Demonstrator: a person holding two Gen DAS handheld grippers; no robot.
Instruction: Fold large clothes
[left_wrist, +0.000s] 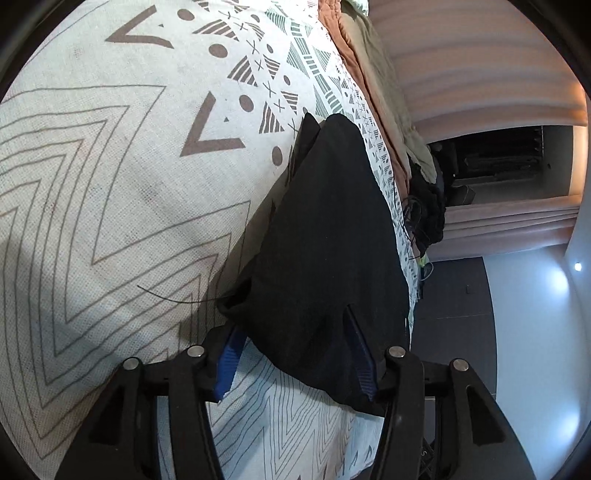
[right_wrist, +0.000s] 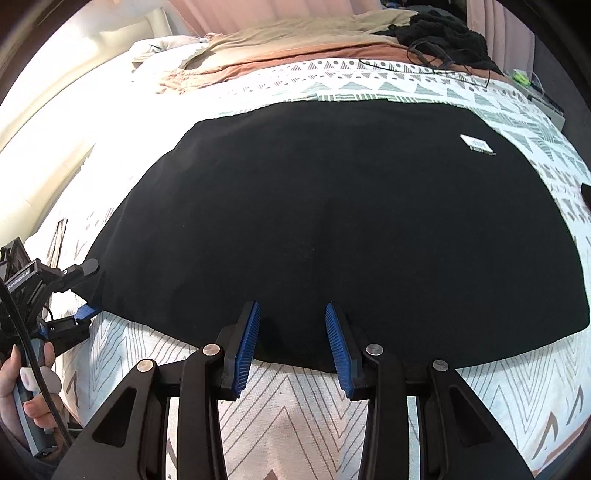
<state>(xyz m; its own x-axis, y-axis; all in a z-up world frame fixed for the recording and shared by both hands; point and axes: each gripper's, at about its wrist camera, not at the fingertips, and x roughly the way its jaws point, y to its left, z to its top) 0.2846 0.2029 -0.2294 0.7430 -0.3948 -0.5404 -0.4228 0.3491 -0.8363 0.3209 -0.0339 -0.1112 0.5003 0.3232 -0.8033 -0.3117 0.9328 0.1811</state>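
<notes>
A large black garment lies spread flat on the patterned bedsheet, with a small white label near its far right. My right gripper is open, its blue pads over the garment's near edge with cloth between them. My left gripper is open around a corner of the same garment, which drapes between its blue pads. In the right wrist view the left gripper sits at the garment's left corner, held by a hand.
Beige and rust-coloured bedding is bunched at the far side of the bed. A black fluffy item with cables lies at the far right. Pink curtains hang beyond the bed.
</notes>
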